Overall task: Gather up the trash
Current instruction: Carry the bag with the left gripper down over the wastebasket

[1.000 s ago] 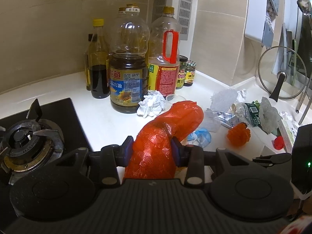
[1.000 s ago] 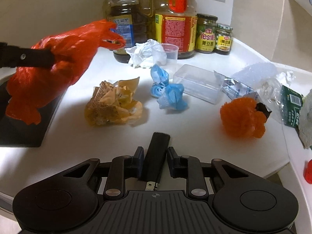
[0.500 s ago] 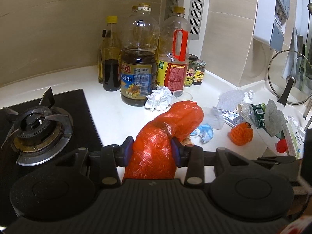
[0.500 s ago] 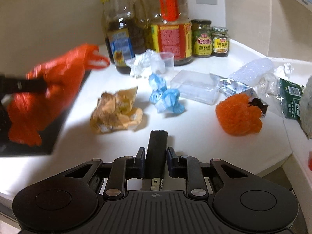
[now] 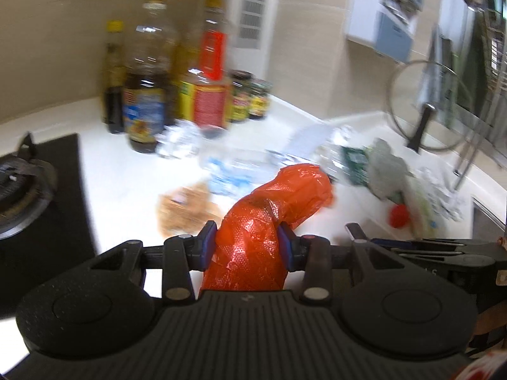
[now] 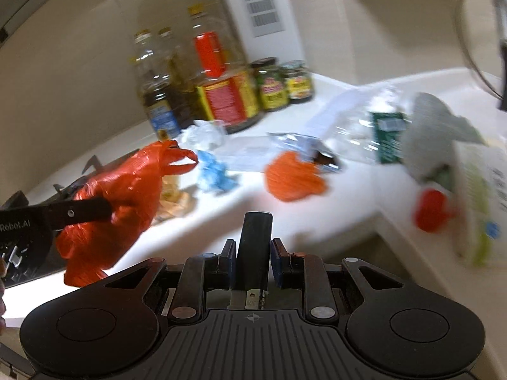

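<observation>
My left gripper [image 5: 247, 240] is shut on a red plastic bag [image 5: 269, 209], which bulges up between its blue pads above the counter's front. In the right wrist view the same red bag [image 6: 126, 190] hangs at the left over the counter edge. My right gripper [image 6: 255, 247] is shut on a flat black bar [image 6: 255, 231] that sticks forward. On the white counter [image 6: 221, 212] lie loose trash: crumpled brown paper [image 6: 172, 199], a blue wad [image 6: 215, 174], an orange mesh ball [image 6: 293, 177], a white tissue [image 6: 202, 134] and a red cap [image 6: 431, 210]. Both views are motion-blurred.
Several oil bottles [image 5: 145, 101] and two jars [image 5: 250, 98] stand at the back wall. A gas burner [image 5: 22, 190] sits at the left. A glass lid [image 5: 424, 107] leans at the right. A crushed green-label bottle [image 6: 386, 133] and a carton [image 6: 484, 196] lie at the right.
Both grippers have swung rightward along the counter, and the right one has rolled. The red bag and the black bar stay gripped. The brown paper now shows in the left view.
</observation>
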The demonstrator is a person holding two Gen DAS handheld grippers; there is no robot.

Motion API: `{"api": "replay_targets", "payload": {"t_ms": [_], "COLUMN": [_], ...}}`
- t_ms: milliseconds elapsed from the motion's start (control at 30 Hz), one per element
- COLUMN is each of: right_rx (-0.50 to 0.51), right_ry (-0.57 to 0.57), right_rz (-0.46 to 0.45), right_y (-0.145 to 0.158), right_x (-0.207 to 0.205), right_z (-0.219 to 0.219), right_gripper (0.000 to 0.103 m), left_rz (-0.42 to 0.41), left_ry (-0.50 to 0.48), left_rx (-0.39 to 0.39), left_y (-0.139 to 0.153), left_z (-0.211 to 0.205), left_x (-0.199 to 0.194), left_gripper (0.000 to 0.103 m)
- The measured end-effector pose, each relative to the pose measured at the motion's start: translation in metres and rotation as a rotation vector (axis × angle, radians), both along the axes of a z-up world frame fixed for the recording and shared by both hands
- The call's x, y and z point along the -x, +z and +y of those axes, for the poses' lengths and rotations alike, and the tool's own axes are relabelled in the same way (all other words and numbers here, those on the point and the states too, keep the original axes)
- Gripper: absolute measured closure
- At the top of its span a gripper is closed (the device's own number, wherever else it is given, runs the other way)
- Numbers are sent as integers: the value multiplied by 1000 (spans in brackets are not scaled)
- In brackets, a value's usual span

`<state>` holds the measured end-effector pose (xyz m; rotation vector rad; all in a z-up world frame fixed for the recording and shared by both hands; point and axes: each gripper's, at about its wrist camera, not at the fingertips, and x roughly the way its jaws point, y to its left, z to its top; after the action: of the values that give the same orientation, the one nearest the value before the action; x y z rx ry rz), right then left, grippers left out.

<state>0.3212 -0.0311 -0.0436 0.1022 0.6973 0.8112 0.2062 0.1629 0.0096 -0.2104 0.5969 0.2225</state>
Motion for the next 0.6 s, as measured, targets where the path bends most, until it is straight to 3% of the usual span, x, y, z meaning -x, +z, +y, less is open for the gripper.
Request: {"api": "replay_targets", "payload": {"t_ms": [300, 467, 600], "right_rx": [87, 152, 206], "right_ry": [-56, -19, 17], "right_rz": [106, 139, 150], "right_y": [-44, -84, -120], "right_x": [14, 23, 31], "right_z": [-70, -80, -78], "right_gripper": [79, 79, 79], "left_rz": [104, 178, 230], "left_ry": [-95, -71, -22], "left_rx": [81, 113, 182], "left_y": [-51, -98, -141], "left_z": [-74, -92, -94], "left_x": [-12, -9, -9], "left_gripper": [65, 65, 66]}}
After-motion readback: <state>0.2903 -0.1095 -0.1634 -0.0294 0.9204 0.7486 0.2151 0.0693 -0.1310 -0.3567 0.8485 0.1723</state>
